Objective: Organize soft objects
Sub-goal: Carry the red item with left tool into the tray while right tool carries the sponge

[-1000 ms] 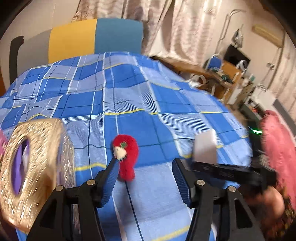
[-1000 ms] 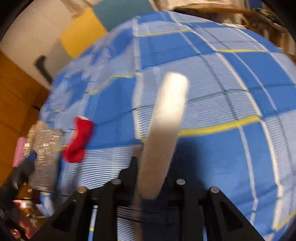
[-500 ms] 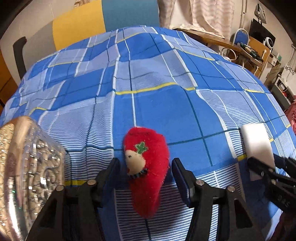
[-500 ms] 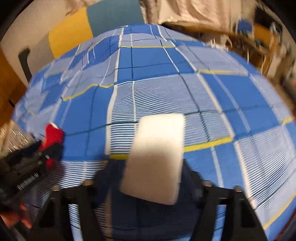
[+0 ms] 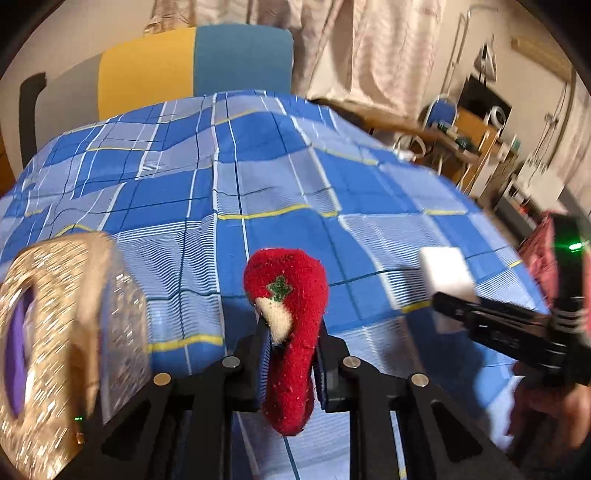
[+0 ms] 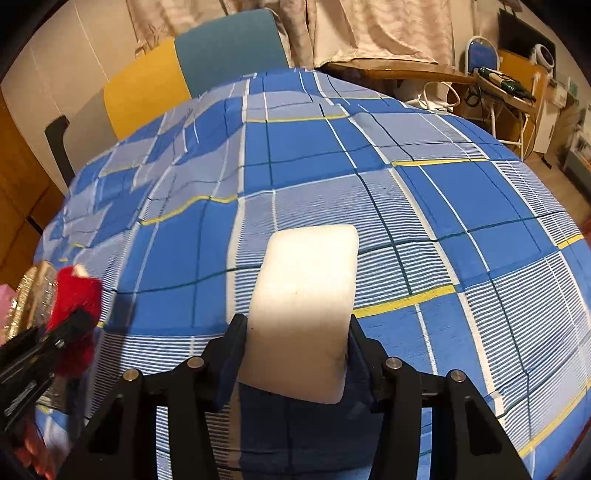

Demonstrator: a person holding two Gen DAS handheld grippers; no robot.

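Jaws of the left hand-held gripper (image 5: 290, 345), tilted downward, are closing on a fuzzy red plush toy with a cream face and green sprig (image 5: 290, 325), pinched between them above the blue plaid cloth of the table (image 5: 280, 162). A glittery gold box (image 5: 55, 332) sits near left; a yellow-and-teal chair back (image 5: 195, 70) stands far behind.

In the right wrist view, the right hand-held gripper (image 6: 295, 343), angled down, is closing its jaws on a white rectangular foam sponge (image 6: 304, 306). Curtains (image 6: 369, 29) and cluttered wooden shelves (image 6: 517, 88) lie far right.
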